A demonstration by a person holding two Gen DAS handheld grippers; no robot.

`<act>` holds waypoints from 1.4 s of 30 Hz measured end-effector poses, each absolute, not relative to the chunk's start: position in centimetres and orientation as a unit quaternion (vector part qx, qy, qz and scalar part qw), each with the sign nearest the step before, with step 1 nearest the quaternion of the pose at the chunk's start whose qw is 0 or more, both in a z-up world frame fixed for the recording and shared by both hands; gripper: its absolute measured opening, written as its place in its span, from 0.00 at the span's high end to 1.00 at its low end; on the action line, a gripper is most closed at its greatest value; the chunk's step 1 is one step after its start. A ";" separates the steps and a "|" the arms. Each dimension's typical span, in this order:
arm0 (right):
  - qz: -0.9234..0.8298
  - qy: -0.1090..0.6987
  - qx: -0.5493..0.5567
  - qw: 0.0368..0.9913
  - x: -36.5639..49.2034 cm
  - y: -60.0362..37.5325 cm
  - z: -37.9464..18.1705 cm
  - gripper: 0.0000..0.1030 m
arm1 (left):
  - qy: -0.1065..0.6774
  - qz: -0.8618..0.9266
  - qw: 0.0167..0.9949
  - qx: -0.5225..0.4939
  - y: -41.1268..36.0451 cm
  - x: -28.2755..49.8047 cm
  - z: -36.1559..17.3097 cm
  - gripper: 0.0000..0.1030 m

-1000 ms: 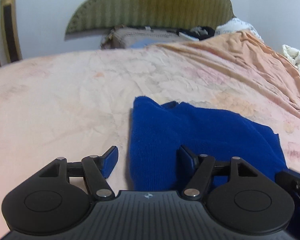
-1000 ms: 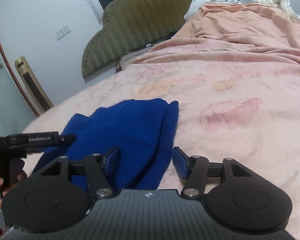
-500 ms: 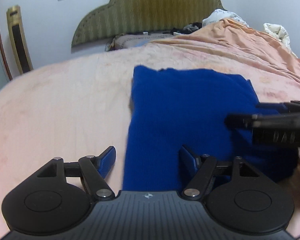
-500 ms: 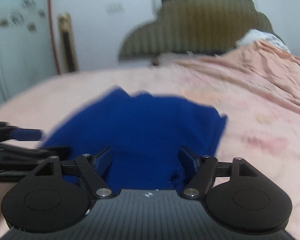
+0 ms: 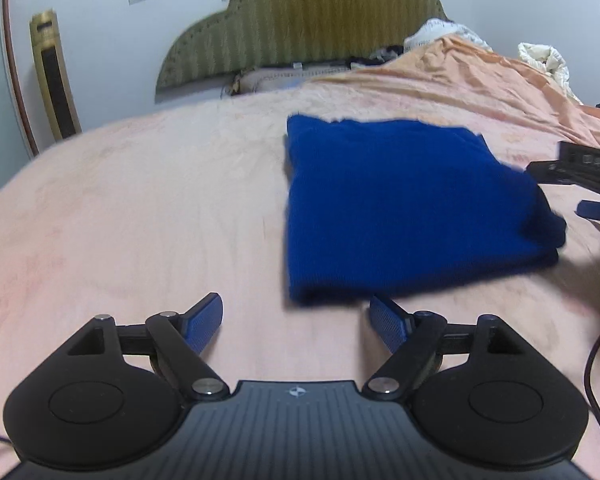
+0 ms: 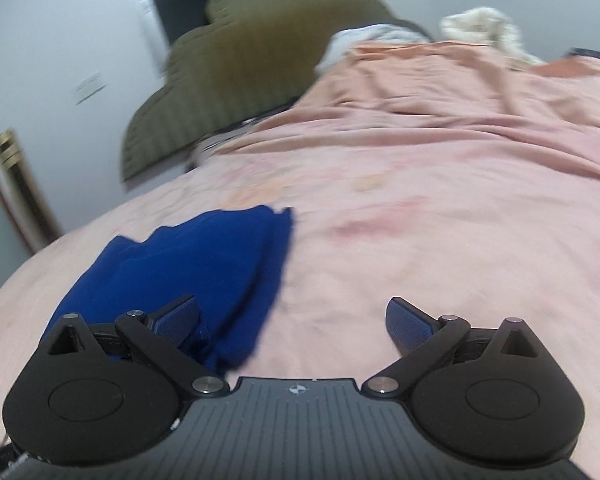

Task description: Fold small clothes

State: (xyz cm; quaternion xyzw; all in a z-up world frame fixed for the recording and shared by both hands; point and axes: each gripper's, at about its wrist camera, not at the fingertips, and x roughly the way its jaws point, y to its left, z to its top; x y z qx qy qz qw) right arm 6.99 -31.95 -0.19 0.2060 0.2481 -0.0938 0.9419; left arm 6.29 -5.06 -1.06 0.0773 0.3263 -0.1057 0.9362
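A blue knit garment (image 5: 404,200) lies folded into a rough rectangle on the pink bedspread (image 5: 140,208). My left gripper (image 5: 296,312) is open and empty, just in front of the garment's near edge. The right gripper shows at the right edge of the left wrist view (image 5: 588,184), beside the garment's right side. In the right wrist view my right gripper (image 6: 292,316) is open and empty, with the garment (image 6: 188,268) to its left, under its left finger (image 6: 176,316).
An olive padded headboard (image 5: 300,32) stands at the far end of the bed. A rumpled orange cover (image 5: 480,76) and white bedding (image 5: 544,56) are piled at the far right. A black cable (image 5: 596,356) hangs at the right.
Both grippers have pulled back from the garment. The left one was over its near edge and is now short of it. The right one has swung to the right of the garment.
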 end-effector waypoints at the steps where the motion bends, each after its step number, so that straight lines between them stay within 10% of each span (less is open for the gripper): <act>1: -0.100 0.246 0.209 0.941 6.1 -31.7 -0.2 0.00 | 0.332 -0.107 0.935 0.072 -4.9 6.0 -1.2 0.21; 6: -0.033 0.237 0.260 0.935 1.8 -30.1 0.0 0.00 | 0.326 -0.098 0.937 0.079 -4.8 4.9 -1.8 0.17; 14: -0.053 0.343 0.028 0.938 1.5 -22.7 0.8 0.00 | 0.329 -0.080 0.938 0.078 -4.9 5.2 -2.1 0.07; 42: -0.067 0.349 0.038 0.934 1.4 -22.7 -0.2 0.00 | 0.335 -0.075 0.937 0.066 -4.5 5.4 -2.2 0.03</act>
